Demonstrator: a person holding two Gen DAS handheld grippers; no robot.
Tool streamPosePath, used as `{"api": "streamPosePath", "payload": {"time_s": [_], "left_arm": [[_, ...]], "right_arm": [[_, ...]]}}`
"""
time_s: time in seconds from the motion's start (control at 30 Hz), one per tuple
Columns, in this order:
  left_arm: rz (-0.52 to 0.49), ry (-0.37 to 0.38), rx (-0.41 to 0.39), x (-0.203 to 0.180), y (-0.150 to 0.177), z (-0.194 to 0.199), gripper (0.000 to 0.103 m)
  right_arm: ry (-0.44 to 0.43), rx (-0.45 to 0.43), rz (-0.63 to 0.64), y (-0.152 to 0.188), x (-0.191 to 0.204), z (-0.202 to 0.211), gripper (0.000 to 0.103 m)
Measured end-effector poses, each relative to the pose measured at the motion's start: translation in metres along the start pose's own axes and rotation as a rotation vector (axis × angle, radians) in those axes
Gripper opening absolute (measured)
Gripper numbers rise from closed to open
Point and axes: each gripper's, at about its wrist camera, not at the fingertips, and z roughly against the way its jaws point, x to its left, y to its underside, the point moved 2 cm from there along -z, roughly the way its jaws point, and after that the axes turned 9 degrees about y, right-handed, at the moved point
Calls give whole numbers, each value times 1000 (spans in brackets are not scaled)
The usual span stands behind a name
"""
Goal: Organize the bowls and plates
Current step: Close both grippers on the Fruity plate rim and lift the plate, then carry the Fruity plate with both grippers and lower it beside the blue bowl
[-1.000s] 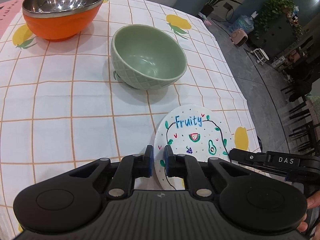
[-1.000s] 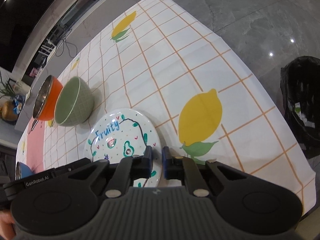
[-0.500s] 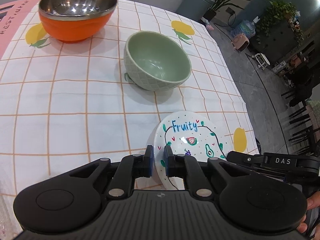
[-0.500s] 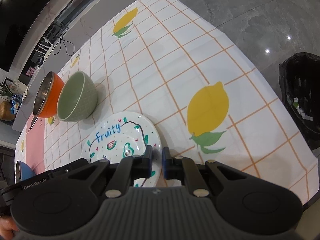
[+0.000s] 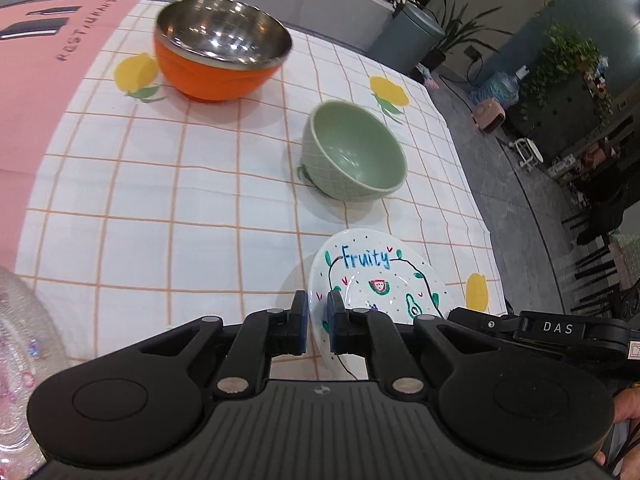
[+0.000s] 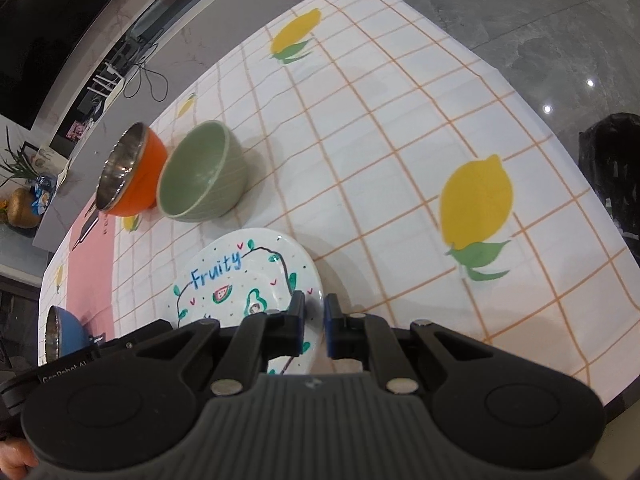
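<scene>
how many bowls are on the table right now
3: orange bowl at the far side, green bowl beside it, blue bowl at the left edge of the right wrist view. Others may be out of frame.

My left gripper [image 5: 318,312] and right gripper [image 6: 314,314] both point steeply down, jaws nearly closed, each clamped on a rim.

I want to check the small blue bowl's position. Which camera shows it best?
The right wrist view: the blue bowl with a metal inside sits at the left edge on the pink cloth, partly hidden behind the left gripper. The left wrist view does not show it.
</scene>
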Motion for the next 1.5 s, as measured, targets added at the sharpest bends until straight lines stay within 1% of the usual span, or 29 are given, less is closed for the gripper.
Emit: {"api": "streamPosePath", "payload": {"time_s": [0.1, 0.3, 0.63, 0.9, 1.17, 1.3, 1.5], "left_arm": [[26, -2, -3, 7, 1, 5, 10], [53, -15, -24, 16, 3, 19, 10], [79, -50, -80, 34, -3, 60, 10], [116, -89, -131, 66, -2, 103, 10], [181, -130, -179, 107, 1, 146, 10], [207, -158, -190, 125, 5, 163, 10], [255, -188, -188, 153, 15, 181, 10]], "right_arm": [[12, 5, 39, 1, 12, 1, 8], [19, 20, 71, 2, 29, 0, 8], [-14, 23, 105, 9, 65, 8, 8], [-50, 32, 168, 26, 118, 6, 7], [-78, 55, 246, 46, 178, -1, 7], [-93, 74, 274, 59, 204, -8, 7], [-104, 113, 303, 78, 234, -26, 7]]}}
